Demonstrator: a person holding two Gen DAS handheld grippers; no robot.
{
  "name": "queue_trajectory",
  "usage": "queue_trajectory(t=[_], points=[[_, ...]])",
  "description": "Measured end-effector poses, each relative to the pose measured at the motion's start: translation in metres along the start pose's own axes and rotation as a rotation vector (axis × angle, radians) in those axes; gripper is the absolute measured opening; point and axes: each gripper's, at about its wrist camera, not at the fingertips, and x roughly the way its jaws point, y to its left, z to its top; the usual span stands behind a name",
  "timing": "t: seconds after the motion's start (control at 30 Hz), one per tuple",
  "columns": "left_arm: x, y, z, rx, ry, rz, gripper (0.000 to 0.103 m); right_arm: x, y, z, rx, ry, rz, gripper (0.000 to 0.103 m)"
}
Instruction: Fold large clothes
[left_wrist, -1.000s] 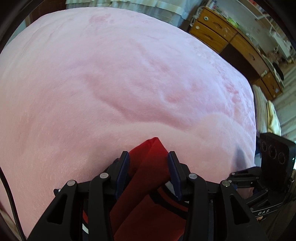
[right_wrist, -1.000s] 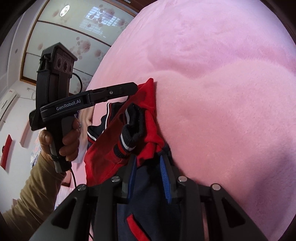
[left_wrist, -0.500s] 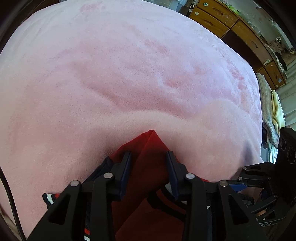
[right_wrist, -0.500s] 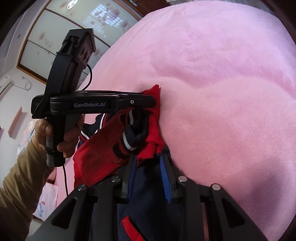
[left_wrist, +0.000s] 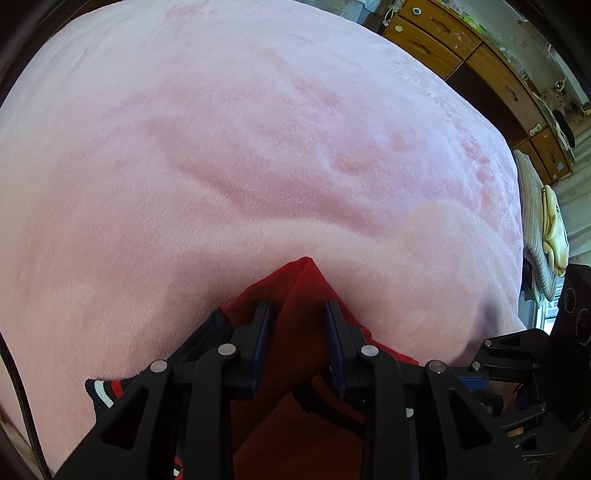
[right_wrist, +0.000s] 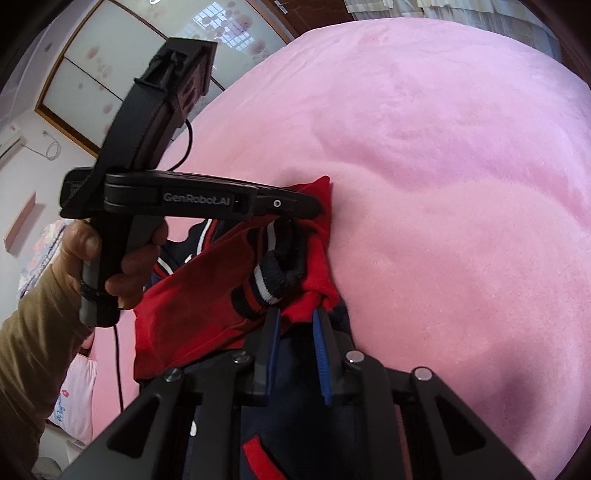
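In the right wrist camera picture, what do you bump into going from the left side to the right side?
Tan sleeve → hand on the left gripper's handle → red and navy jacket → striped cuff → pink blanket.

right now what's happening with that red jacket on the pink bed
A person is folding a red and navy jacket on a pink blanket, with a hand-held gripper in each hand. The left hand-held gripper has red fabric between its jaws, which have just been closing. The right hand-held gripper pinches the cloth near the striped cuff, its jaws also just closing.
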Motion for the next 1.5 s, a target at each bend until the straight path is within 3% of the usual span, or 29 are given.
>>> queue_trajectory(t=[0.13, 0.2, 0.27, 0.47, 0.77, 1.1, 1.3, 1.5], points=[[0.001, 0.002, 0.001, -0.006, 0.004, -0.001, 0.027, 0.007, 0.002, 0.002, 0.006, 0.008, -0.006, 0.018], [0.003, 0.004, 0.001, -0.002, 0.007, 0.004, 0.027, 0.008, -0.003, 0.005, -0.009, 0.012, -0.004, 0.008], [0.005, 0.002, 0.002, 0.009, 0.007, 0.027, 0.006, 0.01, -0.006, 0.004, -0.004, 0.011, 0.022, 0.005], [0.008, -0.002, 0.008, -0.029, -0.002, 0.072, 0.003, -0.001, -0.005, -0.012, -0.069, 0.0, -0.007, 0.004], [0.013, -0.002, 0.009, -0.08, -0.008, 0.089, 0.003, 0.003, -0.012, -0.022, -0.042, 0.008, -0.016, 0.003], [0.008, 0.002, 0.004, -0.189, -0.087, 0.086, 0.003, 0.003, -0.014, -0.019, 0.001, 0.025, 0.003, 0.004], [-0.026, -0.012, -0.008, -0.219, -0.157, 0.141, 0.018, -0.014, -0.008, -0.016, -0.024, 0.047, -0.025, 0.006], [-0.076, -0.04, -0.04, -0.218, -0.221, 0.246, 0.042, -0.033, 0.006, -0.022, -0.075, 0.072, -0.045, 0.006]])
